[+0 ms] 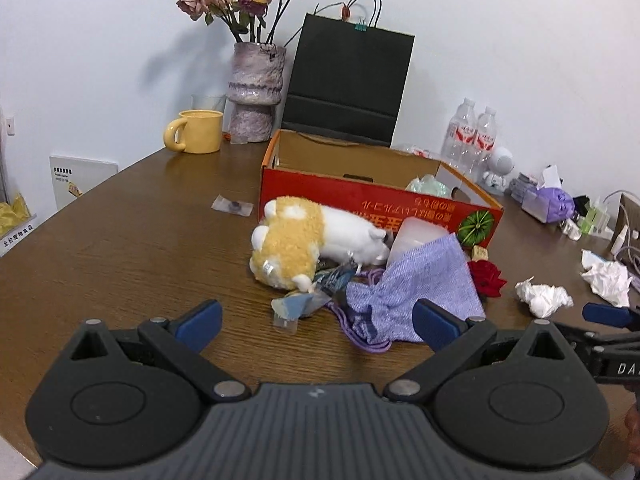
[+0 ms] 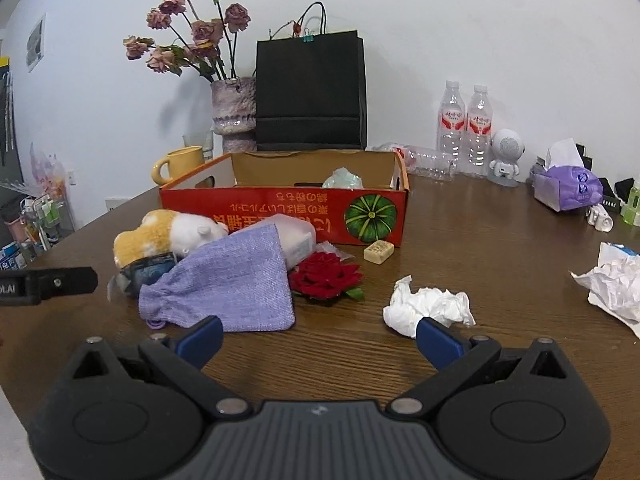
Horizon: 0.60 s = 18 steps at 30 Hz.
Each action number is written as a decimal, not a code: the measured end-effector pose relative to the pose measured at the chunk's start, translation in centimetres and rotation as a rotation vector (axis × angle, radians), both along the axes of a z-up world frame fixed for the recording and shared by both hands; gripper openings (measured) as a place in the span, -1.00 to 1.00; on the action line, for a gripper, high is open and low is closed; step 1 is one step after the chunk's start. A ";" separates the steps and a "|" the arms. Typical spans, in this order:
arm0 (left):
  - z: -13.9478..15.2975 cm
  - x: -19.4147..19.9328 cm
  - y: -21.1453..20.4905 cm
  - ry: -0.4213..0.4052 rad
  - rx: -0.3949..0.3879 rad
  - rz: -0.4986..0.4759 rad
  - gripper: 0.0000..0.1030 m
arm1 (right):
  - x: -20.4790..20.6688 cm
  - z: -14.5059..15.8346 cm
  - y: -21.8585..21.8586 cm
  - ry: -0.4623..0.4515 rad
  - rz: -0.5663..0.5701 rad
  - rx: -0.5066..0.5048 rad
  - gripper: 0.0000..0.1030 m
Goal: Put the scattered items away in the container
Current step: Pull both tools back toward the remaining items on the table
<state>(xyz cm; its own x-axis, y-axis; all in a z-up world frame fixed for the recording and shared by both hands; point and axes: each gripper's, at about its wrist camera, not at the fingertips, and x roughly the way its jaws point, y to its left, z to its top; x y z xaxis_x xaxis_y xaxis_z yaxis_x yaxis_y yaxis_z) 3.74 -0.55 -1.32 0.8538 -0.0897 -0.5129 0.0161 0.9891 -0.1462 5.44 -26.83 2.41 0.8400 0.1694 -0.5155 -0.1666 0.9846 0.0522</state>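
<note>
A red cardboard box (image 1: 360, 200) (image 2: 280, 208) stands open on the brown table, with a pale green wad (image 2: 343, 179) inside. In front of it lie a yellow-and-white plush toy (image 1: 296, 240) (image 2: 160, 232), a purple drawstring pouch (image 1: 420, 280) (image 2: 236, 280) draped over a translucent container (image 2: 294, 234), a red fabric rose (image 1: 486, 276) (image 2: 326, 276), a small beige block (image 2: 378, 252) and a crumpled white tissue (image 1: 542, 296) (image 2: 428, 308). My left gripper (image 1: 316, 324) is open, low in front of the pile. My right gripper (image 2: 318, 340) is open beside the tissue.
A vase of dried roses (image 1: 256, 92), a yellow mug (image 1: 198, 131), a black paper bag (image 1: 348, 80), water bottles (image 2: 464, 128), a white robot figure (image 2: 506, 156) and a purple tissue pack (image 2: 568, 188) line the back. More crumpled paper (image 2: 616, 284) lies far right.
</note>
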 end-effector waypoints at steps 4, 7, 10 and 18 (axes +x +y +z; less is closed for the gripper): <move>-0.1 0.3 -0.1 -0.010 0.018 -0.017 1.00 | 0.4 -0.3 0.1 0.013 0.008 0.007 1.00; -0.1 0.7 -0.1 -0.012 0.051 -0.016 1.00 | 0.5 -0.3 0.4 0.009 0.020 0.005 1.00; -0.4 1.3 0.1 -0.004 0.062 -0.022 1.00 | 1.2 -0.4 0.9 0.020 0.038 0.004 1.00; -1.2 3.7 -0.4 0.006 0.123 -0.066 0.97 | 5.5 -1.5 2.5 0.105 0.079 0.041 0.89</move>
